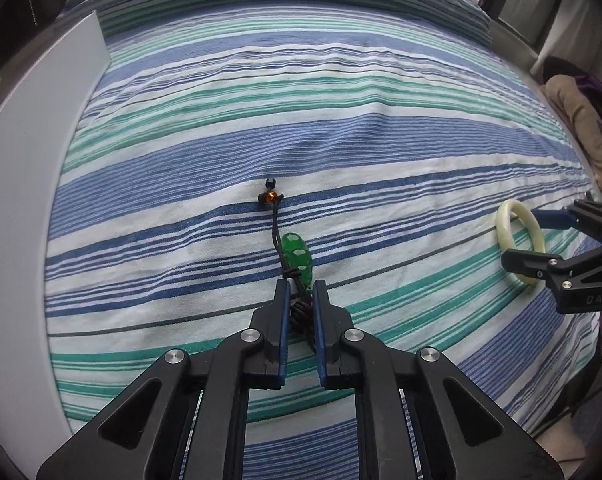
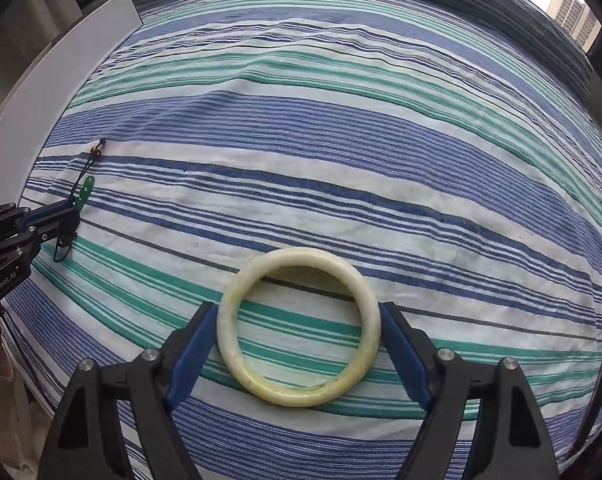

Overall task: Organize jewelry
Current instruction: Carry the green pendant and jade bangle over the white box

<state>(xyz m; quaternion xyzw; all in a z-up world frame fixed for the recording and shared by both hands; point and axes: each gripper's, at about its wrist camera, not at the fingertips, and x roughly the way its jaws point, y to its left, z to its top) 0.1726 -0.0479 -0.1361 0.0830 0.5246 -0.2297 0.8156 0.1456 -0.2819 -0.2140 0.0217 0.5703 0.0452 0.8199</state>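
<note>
On the striped bedsheet (image 2: 341, 160), left gripper (image 1: 301, 300) clamps the pendant cord (image 1: 300, 312); right gripper (image 2: 297, 344) straddles the jade bangle (image 2: 299, 326), jaws apart.
Best squeezed evenly across the bangle's widest span, lest it skid.

The left gripper (image 1: 301, 300) has its fingers (image 1: 281, 320) squeezed on the dark cord (image 1: 301, 312) of a green pendant (image 1: 299, 256). The pendant lies on the striped bed sheet (image 1: 341, 140). At three o'clock, the right gripper (image 1: 529, 236) (fingers spread) sits around a pale bangle (image 1: 519, 240).
</note>
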